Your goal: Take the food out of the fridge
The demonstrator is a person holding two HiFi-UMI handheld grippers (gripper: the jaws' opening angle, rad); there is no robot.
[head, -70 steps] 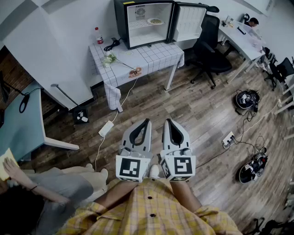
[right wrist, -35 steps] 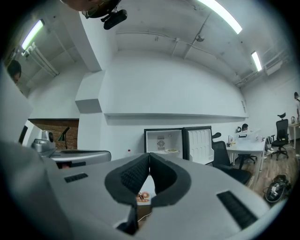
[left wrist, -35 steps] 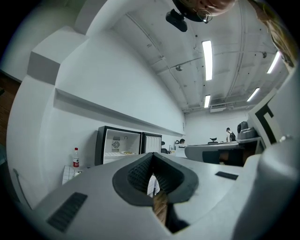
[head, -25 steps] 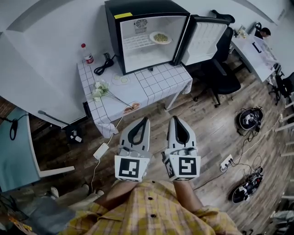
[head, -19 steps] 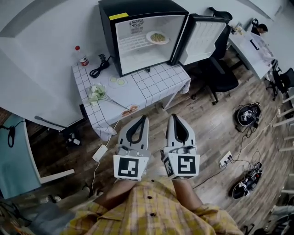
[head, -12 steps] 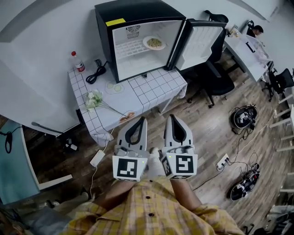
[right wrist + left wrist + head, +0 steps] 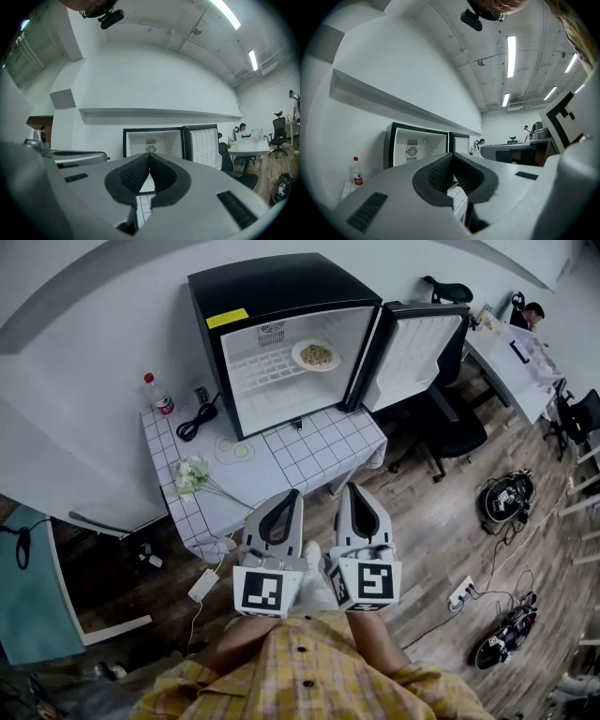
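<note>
A white plate of food (image 7: 317, 355) sits on the wire shelf inside the black mini fridge (image 7: 272, 296), whose door (image 7: 412, 343) stands swung open to the right. The fridge rests on a table with a white checked cloth (image 7: 309, 442). Both grippers are held side by side over the wooden floor, short of the table's front edge, pointing level at the fridge. My left gripper (image 7: 292, 493) (image 7: 452, 153) is shut and empty. My right gripper (image 7: 344, 487) (image 7: 149, 153) is shut and empty too. The open fridge (image 7: 419, 147) (image 7: 152, 140) shows beyond both pairs of jaws.
On the table lie a red-capped bottle (image 7: 154, 393), a black cable (image 7: 199, 413) and white flowers (image 7: 192, 474). A black office chair (image 7: 441, 418) stands right of the fridge door. Cables and a power strip (image 7: 461, 592) lie on the floor at the right.
The fridge and table have come closer and lower in the head view as both grippers advanced toward them. The jaws stayed shut throughout.
</note>
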